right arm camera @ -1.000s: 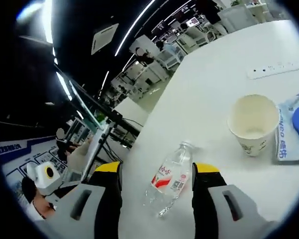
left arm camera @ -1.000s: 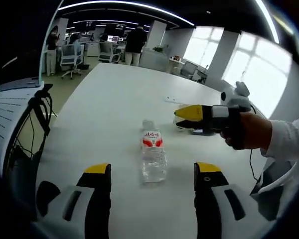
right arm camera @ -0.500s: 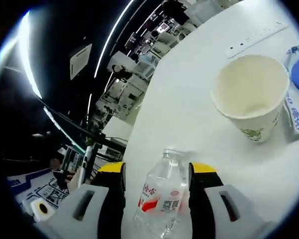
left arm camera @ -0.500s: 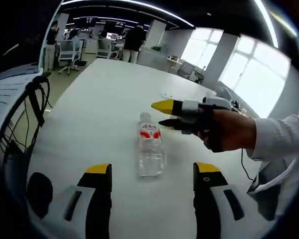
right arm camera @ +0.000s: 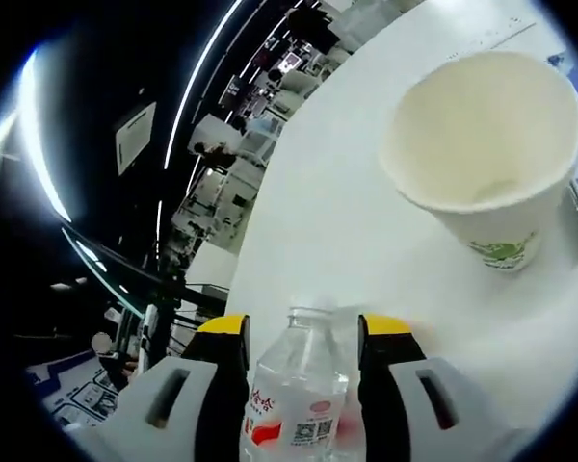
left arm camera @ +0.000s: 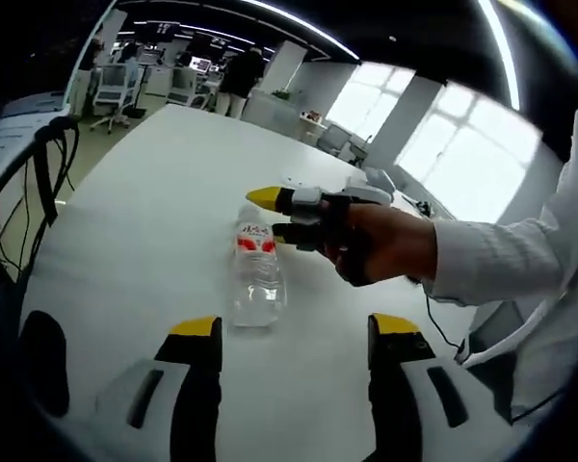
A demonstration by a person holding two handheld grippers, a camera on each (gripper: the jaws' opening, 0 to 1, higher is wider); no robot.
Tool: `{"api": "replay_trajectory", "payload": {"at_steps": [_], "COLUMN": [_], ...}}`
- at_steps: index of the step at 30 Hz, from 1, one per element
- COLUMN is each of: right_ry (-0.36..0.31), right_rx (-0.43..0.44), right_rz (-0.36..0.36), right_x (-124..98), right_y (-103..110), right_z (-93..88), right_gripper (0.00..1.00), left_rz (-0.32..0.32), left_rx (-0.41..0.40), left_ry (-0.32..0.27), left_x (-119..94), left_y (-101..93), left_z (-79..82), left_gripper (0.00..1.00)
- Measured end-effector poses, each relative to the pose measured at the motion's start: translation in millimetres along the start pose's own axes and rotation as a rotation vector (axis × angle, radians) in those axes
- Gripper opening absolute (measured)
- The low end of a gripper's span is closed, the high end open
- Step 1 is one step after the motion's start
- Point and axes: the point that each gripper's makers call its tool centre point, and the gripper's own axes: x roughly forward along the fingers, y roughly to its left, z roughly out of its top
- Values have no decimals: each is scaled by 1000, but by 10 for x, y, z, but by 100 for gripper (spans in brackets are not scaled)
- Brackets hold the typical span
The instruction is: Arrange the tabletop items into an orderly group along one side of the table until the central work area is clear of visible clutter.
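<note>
White tabletop [left arm camera: 164, 192] in an open office carried one clear water bottle [left arm camera: 256, 279], lying at centre frame of the left gripper view, and one paper cup [right arm camera: 482, 144], upper right in the right gripper view. Right hand-held gripper [left arm camera: 275, 215] bracketed the bottle's neck, jaws apart, not yet closed; left hand-held gripper [left arm camera: 294, 332] hung open, empty. Risk judged: round bottle rolling or squirting from the jaws on closing.

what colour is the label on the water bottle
Red and white, on the clear water bottle; it shows best in the left gripper view.
</note>
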Motion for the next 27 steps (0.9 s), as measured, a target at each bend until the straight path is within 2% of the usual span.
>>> {"api": "replay_trajectory", "payload": {"at_steps": [4,22,27], "right_ry": [-8,-25,-35], "right_rx": [24,104,144], "right_rz": [7,20,43], "right_x": [45,132,142], "right_y": [-8,-58,-37], "right_z": [-16,-7,1], "right_gripper": [41,26,21], "left_rz": [-24,-35,-36], "left_rx": [-8,-32,-36], "left_ry": [5,10,10], "left_x": [24,102,117], "left_y": [-31,-35,-32], "left_z": [-42,-130,-142], "left_gripper": [62,60,60]}}
